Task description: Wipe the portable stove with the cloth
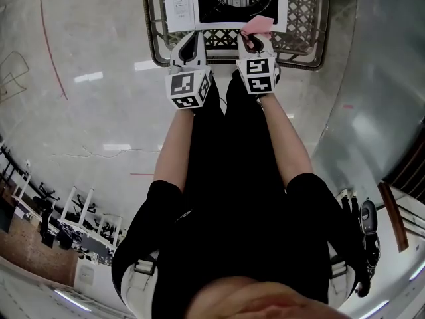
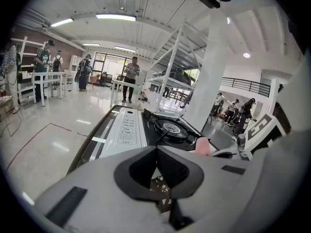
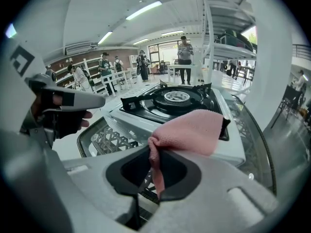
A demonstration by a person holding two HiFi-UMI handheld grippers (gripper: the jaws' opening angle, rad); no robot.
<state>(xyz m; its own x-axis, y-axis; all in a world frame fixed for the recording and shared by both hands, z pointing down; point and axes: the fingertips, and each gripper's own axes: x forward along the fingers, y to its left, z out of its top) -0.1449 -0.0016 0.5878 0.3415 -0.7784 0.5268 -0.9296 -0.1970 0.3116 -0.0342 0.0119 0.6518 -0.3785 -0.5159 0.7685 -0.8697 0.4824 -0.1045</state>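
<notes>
Pink cloth (image 3: 190,129) is bunching between the jaws of the right gripper (image 3: 156,165), which are pressing together on a fold of it while the rest is draping forward over the near right corner of the portable stove (image 3: 177,100). Beside it, the left gripper (image 2: 156,163) is holding its jaws fully together with nothing between them; only the wire mesh table (image 2: 160,188) is showing through the notch below them. In the head view both forearms are reaching straight out from the body, side by side and roughly parallel, and both grippers are tilting downward at the stove's near edge, just beside each other. The left hand (image 3: 57,116), in a dark glove, is gripping its handle at the left of the right gripper view. The stove is sitting on the mesh table, its white control panel to the left. The head view's top edge is cutting off the burner and the table's far side. From the left gripper view, the cloth is appearing only as a small pink sliver.
</notes>
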